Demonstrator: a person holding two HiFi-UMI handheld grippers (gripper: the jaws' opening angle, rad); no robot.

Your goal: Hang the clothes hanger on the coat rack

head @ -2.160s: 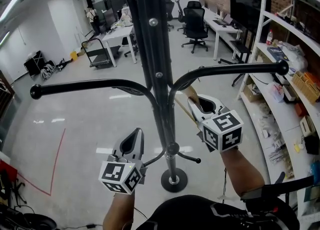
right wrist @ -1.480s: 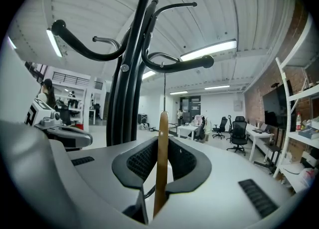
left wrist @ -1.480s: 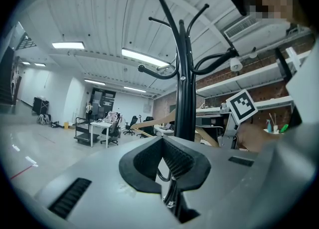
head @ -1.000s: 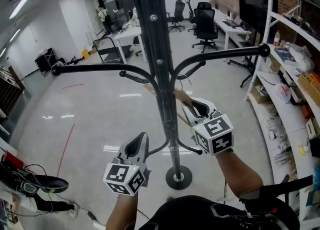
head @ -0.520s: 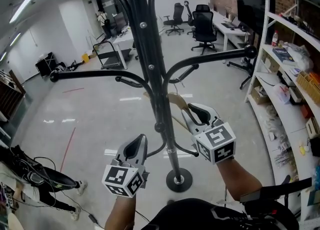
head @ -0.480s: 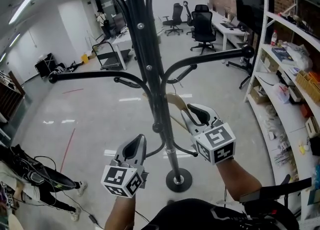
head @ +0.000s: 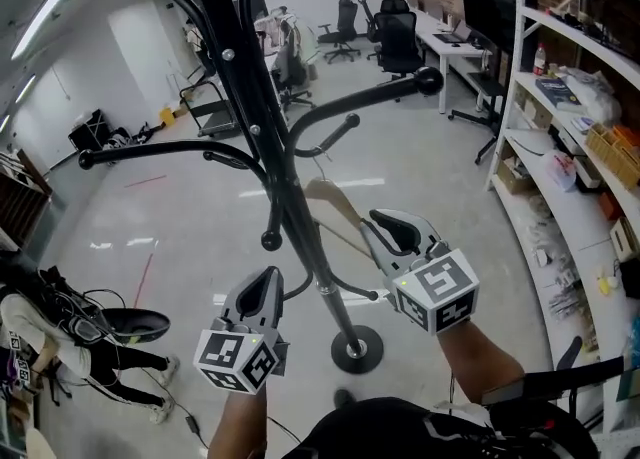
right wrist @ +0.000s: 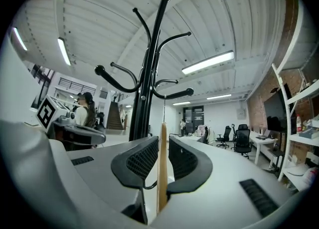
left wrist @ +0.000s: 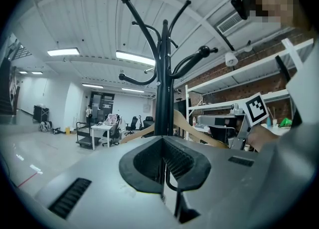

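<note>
Head view: black coat rack (head: 290, 217) leans across the middle of the pic, round base down on the pale floor (head: 180, 237), long curved arms w/ ball ends going out L and R, shorter hooks lower on the pole. R gripper (head: 383, 219) is just R of the pole, jaws closed on one end of the wooden hanger (head: 336, 207). The hanger sits low by the pole, under the long R arm, tilted, its other end up toward the pole. Can't tell from here if its hook is on anything. L gripper (head: 267, 277) is just L of the pole, lower down, tips together, nothing in it. Shelves (head: 590, 97) full of bits along the R wall, office chairs (head: 395, 37) and desks at the back, a person (head: 60, 332) at bottom L. L gripper view: jaws closed to a thin slit, nothing clamped. Through the slit you see the pole and one small hook behind. The hanger's wooden arms show to either side of the pole at about jaw height, and the R gripper's marker cube is off to the R. Ceiling lights (left wrist: 132, 57) overhead. R gripper view: the hanger's wood stands upright, edge-on, pinched btw the two ribbed pads. A thin wire goes up from the wood toward one of the rack's curved arms, but whether it touches that arm I can't tell. Rack pole is just L of the jaws. Another person (right wrist: 84, 111) stands at far L.
</note>
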